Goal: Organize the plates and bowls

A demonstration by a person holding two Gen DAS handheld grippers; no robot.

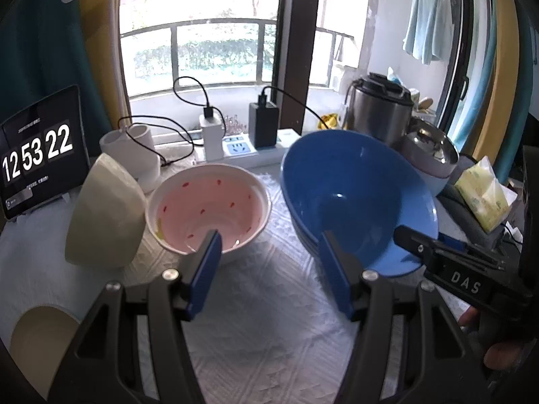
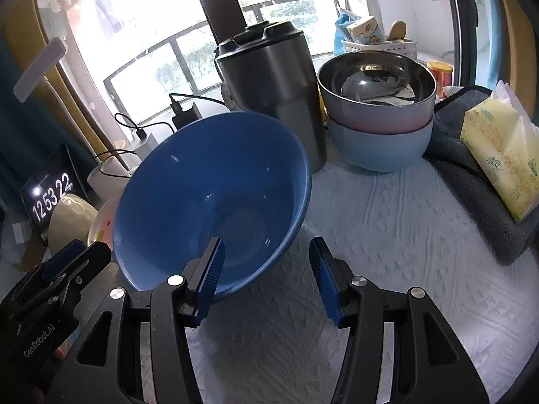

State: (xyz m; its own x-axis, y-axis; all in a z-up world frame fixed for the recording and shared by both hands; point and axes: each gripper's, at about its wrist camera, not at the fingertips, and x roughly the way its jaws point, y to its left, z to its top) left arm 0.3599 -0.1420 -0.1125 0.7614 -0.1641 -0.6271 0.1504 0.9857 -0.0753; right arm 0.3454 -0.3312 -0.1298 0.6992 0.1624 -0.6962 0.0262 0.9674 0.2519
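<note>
both grippers' fingers about half open. left gripper (image 1: 269, 266) holds nothing. right gripper (image 2: 266, 269) straddles near rim of tilted blue bowl (image 2: 209, 195), pads not pressing. pink bowl (image 1: 209, 208), cream bowl (image 1: 104, 215) loose beside it; steel bowl (image 2: 374, 80) stacked on another. sorting seems barely begun. white textured cloth (image 2: 387, 235), window behind.

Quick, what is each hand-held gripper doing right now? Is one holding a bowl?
Left hand-held gripper: open, holding nothing; one finger overlaps the pink bowl.
Right hand-held gripper: open, holding nothing; the blue bowl is not clamped.
</note>
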